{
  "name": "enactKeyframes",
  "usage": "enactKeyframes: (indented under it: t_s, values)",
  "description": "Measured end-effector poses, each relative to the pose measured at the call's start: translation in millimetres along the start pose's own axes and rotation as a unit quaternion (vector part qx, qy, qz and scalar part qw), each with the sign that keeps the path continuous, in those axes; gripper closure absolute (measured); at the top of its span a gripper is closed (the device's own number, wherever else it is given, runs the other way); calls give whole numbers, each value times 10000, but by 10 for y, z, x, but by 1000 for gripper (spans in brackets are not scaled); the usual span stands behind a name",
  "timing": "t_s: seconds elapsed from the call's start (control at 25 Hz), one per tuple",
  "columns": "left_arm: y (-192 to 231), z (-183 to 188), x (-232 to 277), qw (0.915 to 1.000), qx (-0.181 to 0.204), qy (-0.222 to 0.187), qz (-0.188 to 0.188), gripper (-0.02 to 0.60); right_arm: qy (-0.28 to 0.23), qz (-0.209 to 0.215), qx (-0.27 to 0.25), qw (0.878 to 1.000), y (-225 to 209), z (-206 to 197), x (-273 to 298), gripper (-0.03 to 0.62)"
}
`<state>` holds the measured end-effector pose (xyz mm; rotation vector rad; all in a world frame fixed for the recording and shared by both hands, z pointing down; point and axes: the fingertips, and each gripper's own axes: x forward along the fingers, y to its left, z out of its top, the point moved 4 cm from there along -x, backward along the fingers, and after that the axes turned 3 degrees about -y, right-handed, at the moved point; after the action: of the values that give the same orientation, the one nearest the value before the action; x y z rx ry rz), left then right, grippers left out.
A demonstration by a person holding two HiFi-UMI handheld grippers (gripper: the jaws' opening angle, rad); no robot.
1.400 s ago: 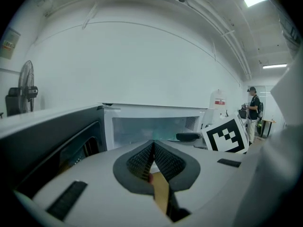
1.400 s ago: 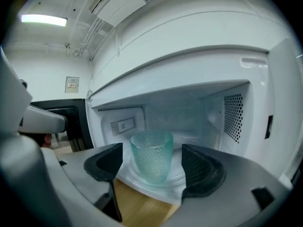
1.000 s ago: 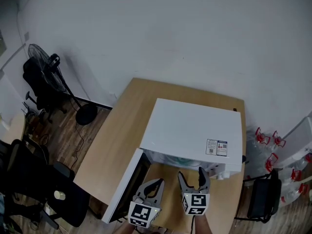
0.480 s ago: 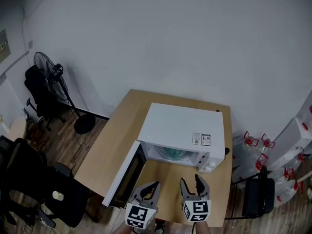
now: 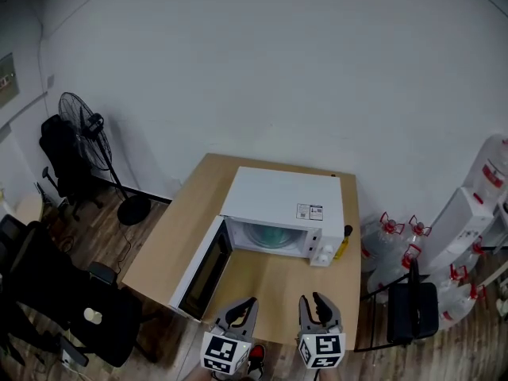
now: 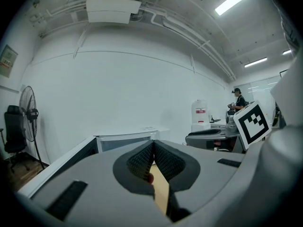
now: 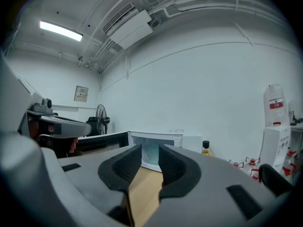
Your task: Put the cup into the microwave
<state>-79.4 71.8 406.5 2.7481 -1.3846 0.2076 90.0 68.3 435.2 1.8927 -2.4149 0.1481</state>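
On the wooden table [image 5: 178,232] sits the white microwave [image 5: 282,197], with its door [image 5: 202,270] swung wide open toward the left of the head view. I note the cup [image 5: 274,235], teal, standing inside the cavity, back from the open front. In the right gripper view it shows as a pale teal shape in line with the slot between that gripper's pads, far off from them. Both grippers hang over the near edge of the table, side by side, well apart from the microwave and pointing toward it. The left gripper [image 6: 154,144] has its ribbed pads pressed together at the tips, with nothing between them. The right gripper [image 7: 150,148] has just been closing its jaws. A narrow slot is left between the pads, nothing is in it, and the pads touch nothing. A yellow bottle [image 5: 342,243] with a dark cap stands just beside the microwave's right front corner. I log a fan [image 5: 83,121] on the floor to the left and water jugs [image 5: 389,228] on the floor to the right of the table.
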Motion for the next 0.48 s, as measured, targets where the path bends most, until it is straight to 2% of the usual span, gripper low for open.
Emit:
enactKeyframes:
  t_s: [0.24,0.48]
  values:
    - [-250,47,-342,9999,79,-100,-108,560,-129,-233,-79,9996,44,52,-552,549]
    - [-395,64,-586,9998,55,-143,-126,560,-216,-285,42,9994,109,76,-971,576]
